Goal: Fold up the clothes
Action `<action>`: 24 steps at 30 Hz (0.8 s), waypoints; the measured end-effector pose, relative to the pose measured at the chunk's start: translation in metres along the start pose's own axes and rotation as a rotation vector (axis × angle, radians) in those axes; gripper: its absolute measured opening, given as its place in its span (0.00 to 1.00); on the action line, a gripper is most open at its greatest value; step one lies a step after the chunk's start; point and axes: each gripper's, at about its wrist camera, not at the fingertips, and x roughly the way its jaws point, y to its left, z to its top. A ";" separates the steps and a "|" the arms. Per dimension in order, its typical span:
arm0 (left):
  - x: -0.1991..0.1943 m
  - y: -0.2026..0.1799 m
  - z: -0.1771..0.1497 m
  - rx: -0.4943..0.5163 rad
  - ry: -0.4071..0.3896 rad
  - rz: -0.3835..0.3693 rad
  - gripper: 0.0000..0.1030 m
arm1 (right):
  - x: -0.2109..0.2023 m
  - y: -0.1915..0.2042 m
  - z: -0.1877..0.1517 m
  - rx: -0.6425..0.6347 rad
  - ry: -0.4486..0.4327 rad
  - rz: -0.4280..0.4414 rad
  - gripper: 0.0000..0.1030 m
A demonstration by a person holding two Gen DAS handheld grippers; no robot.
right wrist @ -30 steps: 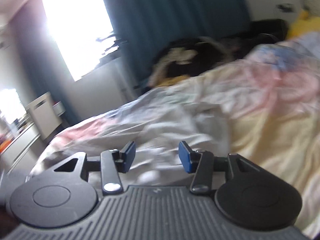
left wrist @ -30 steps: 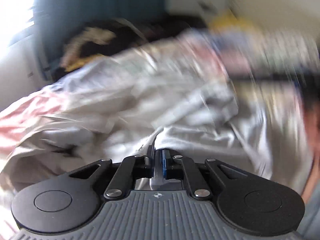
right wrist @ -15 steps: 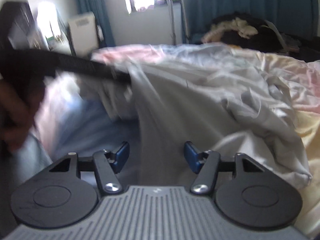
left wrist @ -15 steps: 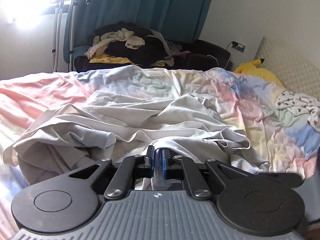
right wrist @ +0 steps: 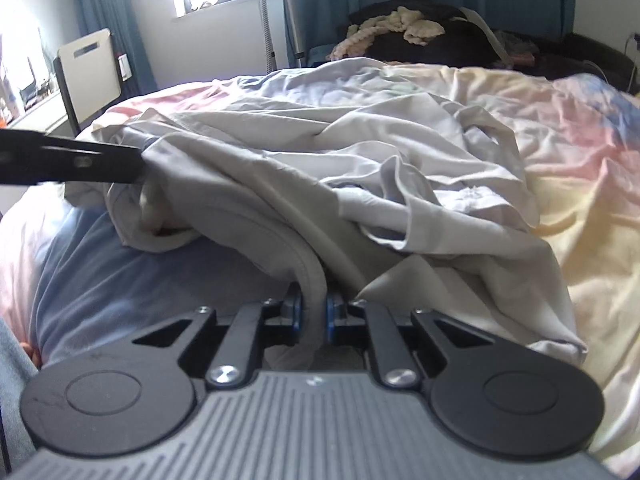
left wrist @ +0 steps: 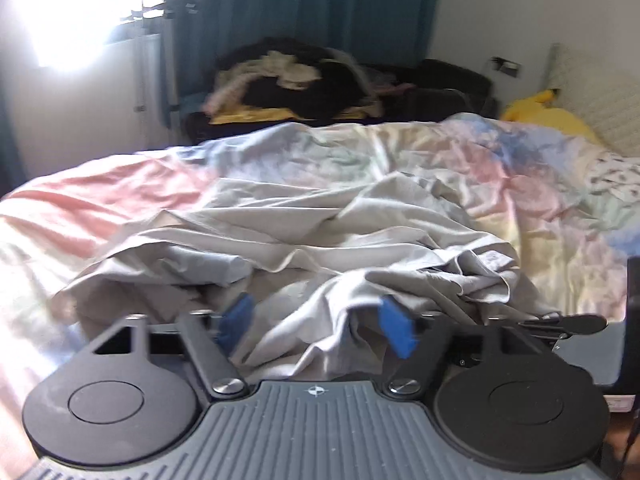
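Folding barely begun: the grey garment (right wrist: 360, 168) lies crumpled on the bed (right wrist: 560, 128) as the right claw (right wrist: 313, 312) closes on its hem; left claw (left wrist: 316, 324) opening, cloth loose between.

The left gripper (left wrist: 316, 322), which was clamped on a fold of the grey garment (left wrist: 360, 236) half a second ago, now has its jaws opening wide, with loose cloth lying between the blue pads (left wrist: 394, 330) and seemingly no longer pinched, though the view is slightly blurred. The right gripper (right wrist: 313, 312), whose jaws stood well apart above the cloth before, has dropped to the garment's near edge, and its jaws are closing on a thick rolled hem (right wrist: 312, 280) that now runs between them. In the right wrist view, the cloth that hung taut from the other tool's black arm (right wrist: 72, 160) now sags in a heap.
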 end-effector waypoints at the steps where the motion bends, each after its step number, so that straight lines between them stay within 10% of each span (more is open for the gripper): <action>1: -0.008 -0.008 0.002 0.001 0.016 0.013 0.85 | 0.001 -0.002 0.001 0.013 0.002 0.005 0.12; 8: -0.090 -0.074 0.033 0.048 0.028 0.092 0.96 | -0.003 -0.006 0.001 0.075 -0.002 0.028 0.13; 24: -0.196 -0.123 0.052 0.109 -0.051 -0.112 1.00 | -0.009 -0.010 0.001 0.138 -0.007 0.033 0.13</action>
